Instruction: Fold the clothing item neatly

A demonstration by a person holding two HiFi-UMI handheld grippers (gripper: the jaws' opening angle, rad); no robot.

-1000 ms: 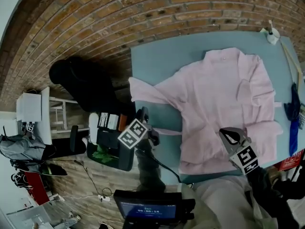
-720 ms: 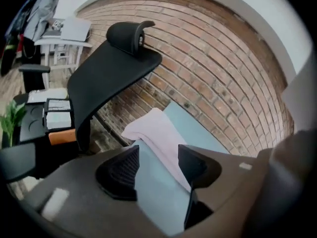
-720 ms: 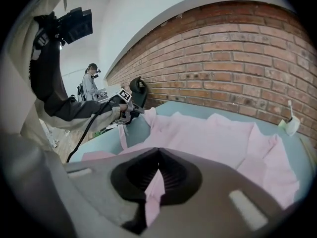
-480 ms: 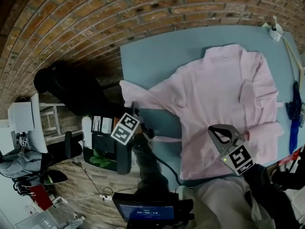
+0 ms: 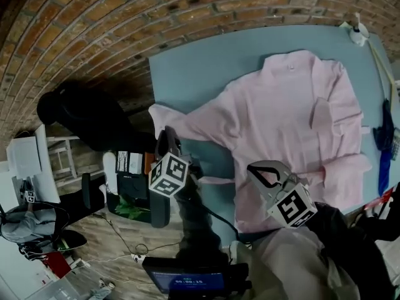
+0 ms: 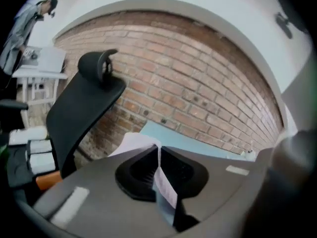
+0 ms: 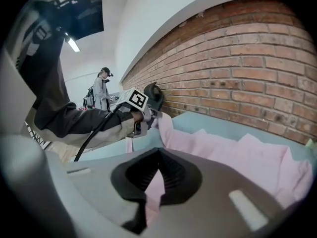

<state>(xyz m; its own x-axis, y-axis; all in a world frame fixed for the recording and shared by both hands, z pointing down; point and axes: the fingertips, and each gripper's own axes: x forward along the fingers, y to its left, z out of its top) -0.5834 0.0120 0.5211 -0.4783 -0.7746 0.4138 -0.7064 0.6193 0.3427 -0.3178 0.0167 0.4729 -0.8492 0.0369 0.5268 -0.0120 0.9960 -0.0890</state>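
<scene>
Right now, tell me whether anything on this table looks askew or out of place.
The pink shirt lies spread on the table, but one sleeve stretches out to the table's left edge, pinched in the left claw. Nothing looks spilled or damaged.

**Soft cloth, rough brick**

The shirt point(image 5: 294, 117) is thin pale pink cloth, matt and lightly creased. The counter point(image 5: 200, 67) under it has a smooth, matt blue-green top. The wall point(image 5: 125, 17) is rough, unglazed brick with sunken mortar lines. The right claw point(image 7: 158, 155) looks like matt grey plastic, ribbed and darker inside.
</scene>
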